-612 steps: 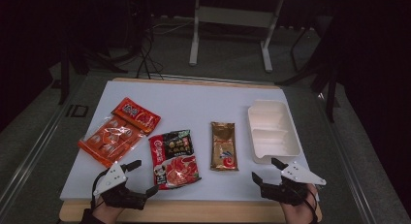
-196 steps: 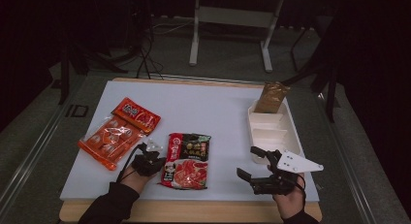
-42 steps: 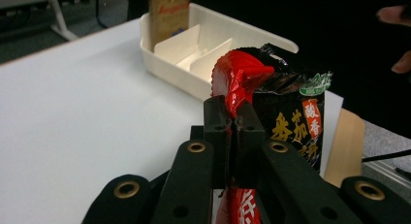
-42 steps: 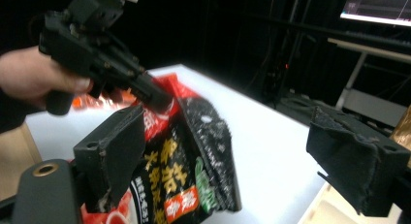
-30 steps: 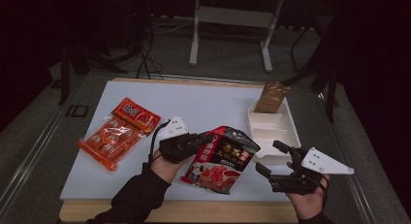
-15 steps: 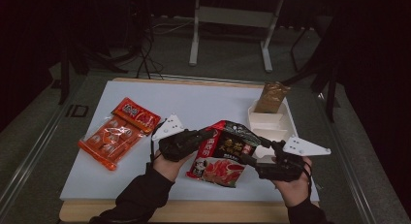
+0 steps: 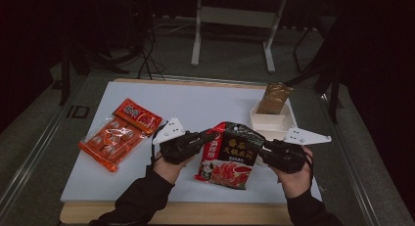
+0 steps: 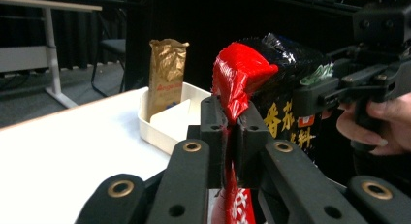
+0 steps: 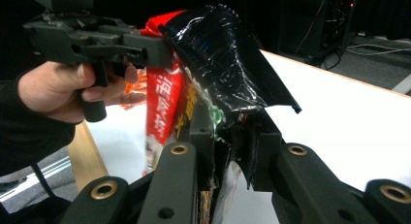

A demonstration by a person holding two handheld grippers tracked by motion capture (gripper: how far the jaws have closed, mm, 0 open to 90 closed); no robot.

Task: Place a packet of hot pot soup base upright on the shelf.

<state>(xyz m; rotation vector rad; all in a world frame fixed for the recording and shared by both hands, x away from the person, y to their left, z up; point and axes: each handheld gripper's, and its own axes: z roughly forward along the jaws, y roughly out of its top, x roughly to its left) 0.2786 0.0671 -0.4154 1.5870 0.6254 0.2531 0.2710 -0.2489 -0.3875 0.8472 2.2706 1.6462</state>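
Note:
A black and red snack packet [image 7: 230,155] is held up between both grippers, its lower end near the white table [image 7: 205,101]. My left gripper [image 7: 215,134] is shut on its red upper left corner, seen pinched between the pads [image 8: 232,136]. My right gripper [image 7: 262,148] has just been closing, and the packet's black right edge is crumpled between its jaws [image 9: 230,146]. In the left gripper view the packet [image 8: 281,64] stands just behind the jaws, with the right gripper [image 8: 315,95] on its far edge. The right gripper view has the left gripper [image 9: 145,44] on the packet [image 9: 213,54].
A white tray [image 7: 286,119] sits at the back right with a gold-brown packet [image 7: 275,98] standing in it, also seen as tray [image 8: 165,129] and packet [image 8: 167,69]. Two orange-red packets [image 7: 120,133] lie at the left. Table legs and cables are beyond the far edge.
My right gripper has moved left to the packet and its jaws have closed on the right edge. The left gripper kept its hold in place.

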